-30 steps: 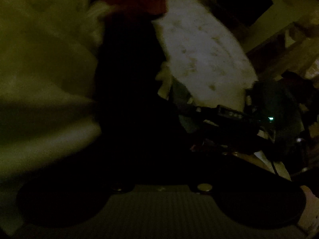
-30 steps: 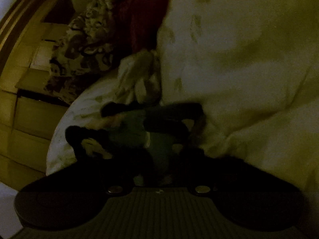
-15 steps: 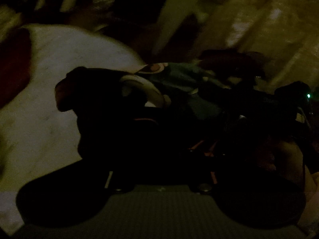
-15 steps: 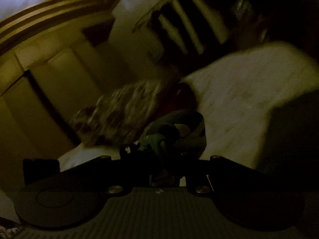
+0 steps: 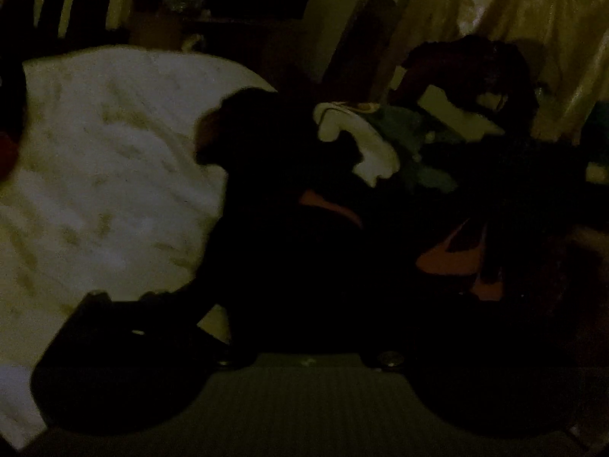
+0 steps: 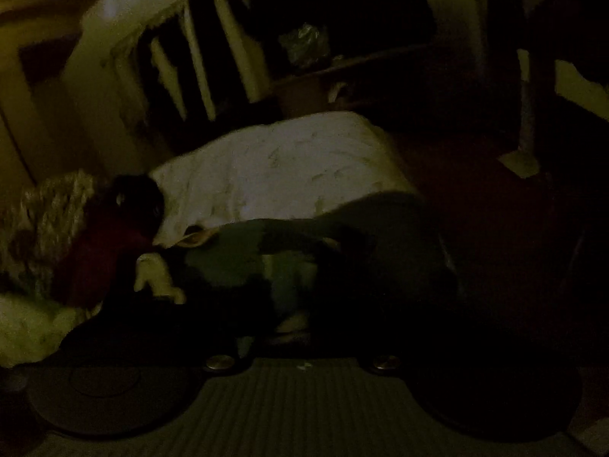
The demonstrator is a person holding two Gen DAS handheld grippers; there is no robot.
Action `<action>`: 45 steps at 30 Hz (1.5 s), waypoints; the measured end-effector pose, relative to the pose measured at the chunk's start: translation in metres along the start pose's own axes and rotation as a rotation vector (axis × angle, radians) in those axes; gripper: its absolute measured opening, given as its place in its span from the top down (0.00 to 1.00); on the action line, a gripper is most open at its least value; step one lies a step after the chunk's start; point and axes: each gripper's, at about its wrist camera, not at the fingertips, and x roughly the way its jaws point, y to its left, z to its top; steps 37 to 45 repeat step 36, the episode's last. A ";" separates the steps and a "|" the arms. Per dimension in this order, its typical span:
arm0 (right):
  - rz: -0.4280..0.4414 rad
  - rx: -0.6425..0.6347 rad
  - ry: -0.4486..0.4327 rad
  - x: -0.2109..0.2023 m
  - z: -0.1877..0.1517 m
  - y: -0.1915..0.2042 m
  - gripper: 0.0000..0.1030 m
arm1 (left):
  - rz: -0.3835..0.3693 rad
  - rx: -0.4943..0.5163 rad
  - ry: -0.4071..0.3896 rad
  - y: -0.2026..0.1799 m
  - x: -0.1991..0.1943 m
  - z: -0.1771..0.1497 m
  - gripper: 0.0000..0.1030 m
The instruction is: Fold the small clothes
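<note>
The room is very dark. A small garment with teal-green, white and black parts hangs between both grippers above the pale bed. In the left wrist view its white band (image 5: 357, 141) and teal cloth (image 5: 415, 141) lie ahead of my left gripper (image 5: 304, 251), whose dark fingers merge with black cloth. In the right wrist view the teal garment (image 6: 236, 255) bunches right in front of my right gripper (image 6: 300, 304). Both grippers appear shut on the garment, though the fingertips are lost in shadow.
A pale patterned bedsheet (image 5: 106, 175) fills the left; it also shows in the right wrist view (image 6: 281, 171). A dark red cloth (image 6: 102, 251) and a patterned pillow (image 6: 42, 213) lie at left. A dark headboard with slats (image 6: 182, 72) stands behind. Yellowish curtains (image 5: 533, 19) hang at right.
Both grippers have lifted the garment off the bed and swung upward; the views now show the room beyond the bed. The garment has spread wider between them.
</note>
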 end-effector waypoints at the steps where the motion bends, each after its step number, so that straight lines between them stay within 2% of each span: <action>1: 0.014 -0.003 -0.016 -0.001 0.000 0.000 0.16 | 0.012 0.028 0.010 0.000 -0.005 0.002 0.00; 2: 0.012 -0.015 -0.032 -0.005 0.002 0.001 0.13 | 0.033 0.046 0.026 -0.001 -0.009 0.005 0.00; 3: -0.029 -0.046 -0.064 -0.014 0.006 0.008 0.10 | 0.054 0.059 0.044 -0.002 -0.013 0.010 0.00; 4: -0.087 -0.071 -0.092 -0.022 0.009 0.023 0.00 | 0.076 0.081 0.054 -0.005 -0.021 0.014 0.00; 5: -0.135 -0.110 -0.127 -0.035 0.014 0.034 0.00 | 0.094 0.109 0.046 -0.007 -0.034 0.016 0.00; 7: -0.167 -0.184 -0.157 -0.060 0.020 0.056 0.00 | 0.147 0.188 0.000 -0.017 -0.062 0.025 0.00; 8: -0.171 -0.223 -0.144 -0.071 0.022 0.071 0.00 | 0.163 0.226 -0.023 -0.026 -0.075 0.026 0.00; 10: -0.155 -0.301 -0.051 -0.086 0.024 0.095 0.00 | 0.187 0.298 -0.040 -0.041 -0.095 0.030 0.00; 13: -0.137 -0.406 0.090 -0.097 0.014 0.130 0.00 | 0.193 0.381 0.017 -0.059 -0.107 0.038 0.00; 15: -0.150 -0.445 0.174 -0.103 0.004 0.138 0.00 | 0.191 0.411 0.032 -0.066 -0.114 0.035 0.00; 19: -0.187 -0.527 0.290 -0.095 -0.015 0.148 0.00 | 0.180 0.384 0.078 -0.060 -0.111 0.027 0.00; 22: -0.211 -0.544 0.323 -0.090 -0.030 0.146 0.00 | 0.179 0.346 0.098 -0.053 -0.106 0.022 0.00; 25: -0.231 -0.563 0.338 -0.089 -0.039 0.148 0.00 | 0.210 0.368 0.104 -0.053 -0.101 0.017 0.00; 29: -0.251 -0.609 0.341 -0.091 -0.044 0.155 0.00 | 0.238 0.416 0.099 -0.057 -0.098 0.014 0.00; 34: -0.266 -0.639 0.326 -0.091 -0.044 0.161 0.00 | 0.236 0.467 0.017 -0.060 -0.106 0.010 0.00; 45: -0.279 -0.644 0.319 -0.089 -0.044 0.161 0.00 | 0.253 0.486 0.020 -0.062 -0.105 0.009 0.00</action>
